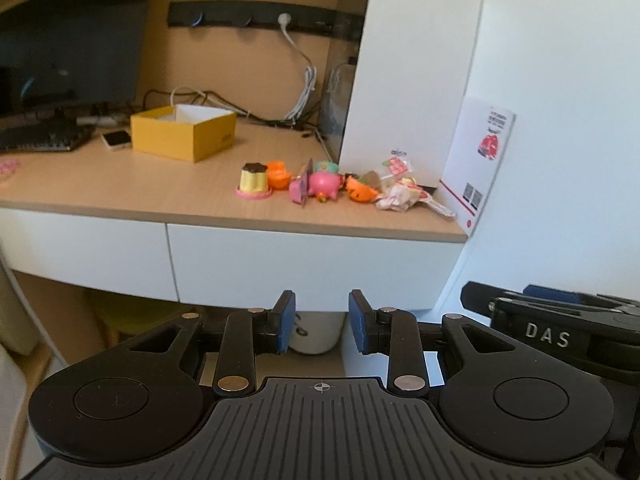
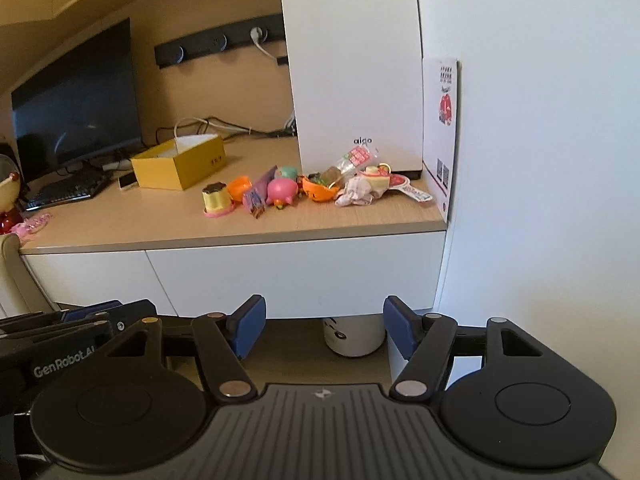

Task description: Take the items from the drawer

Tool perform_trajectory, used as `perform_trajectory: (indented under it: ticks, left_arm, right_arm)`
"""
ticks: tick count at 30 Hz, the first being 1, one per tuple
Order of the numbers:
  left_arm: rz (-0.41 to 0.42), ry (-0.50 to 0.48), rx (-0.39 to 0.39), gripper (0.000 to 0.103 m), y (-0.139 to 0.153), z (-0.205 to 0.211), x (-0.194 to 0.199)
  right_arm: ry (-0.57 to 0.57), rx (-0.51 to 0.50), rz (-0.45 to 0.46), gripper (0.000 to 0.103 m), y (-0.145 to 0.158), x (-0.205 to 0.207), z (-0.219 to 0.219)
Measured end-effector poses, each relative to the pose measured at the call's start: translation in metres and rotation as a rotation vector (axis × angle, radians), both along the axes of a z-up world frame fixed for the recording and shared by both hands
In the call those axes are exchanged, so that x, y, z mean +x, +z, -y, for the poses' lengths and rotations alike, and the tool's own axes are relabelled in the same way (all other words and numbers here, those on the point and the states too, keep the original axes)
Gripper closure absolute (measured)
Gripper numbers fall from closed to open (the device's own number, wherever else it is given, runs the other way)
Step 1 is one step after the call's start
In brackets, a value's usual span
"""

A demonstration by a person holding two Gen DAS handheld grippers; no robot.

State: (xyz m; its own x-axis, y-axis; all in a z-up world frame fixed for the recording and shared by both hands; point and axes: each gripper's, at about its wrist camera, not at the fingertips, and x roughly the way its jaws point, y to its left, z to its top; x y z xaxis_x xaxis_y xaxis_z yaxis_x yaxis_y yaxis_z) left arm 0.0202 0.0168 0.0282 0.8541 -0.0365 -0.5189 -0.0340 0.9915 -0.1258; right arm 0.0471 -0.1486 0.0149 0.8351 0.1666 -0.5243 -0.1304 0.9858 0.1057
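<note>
Desk drawer shut, just beyond both parted tongs.

Off to the left I've got a dark monitor with a keyboard in front of it. A phone sits right beside an open yellow box, plus a white tower against the wall.

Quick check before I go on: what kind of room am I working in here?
Most likely a home office or study corner. A monitor and keyboard sit on a wooden desk with white drawers under it, a white computer tower stands against the wall, and small toys lie beside it.
</note>
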Motion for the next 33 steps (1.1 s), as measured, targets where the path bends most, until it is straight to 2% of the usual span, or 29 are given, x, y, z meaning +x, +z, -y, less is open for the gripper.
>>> perform_trajectory:
  ticks: [4,16,33]
  left_arm:
    - [-0.004,0.013,0.024,0.071,0.005,0.007,-0.007]
    - [-0.021,0.039,-0.001,0.071,-0.008,-0.002,-0.02]
    - [0.0,0.001,-0.008,0.071,-0.006,0.003,-0.017]
  right_arm:
    - [0.02,0.009,0.011,0.037,-0.001,-0.01,0.003]
    - [0.056,0.004,-0.012,0.037,-0.007,-0.022,-0.008]
    - [0.047,0.008,0.007,0.037,-0.005,-0.023,-0.003]
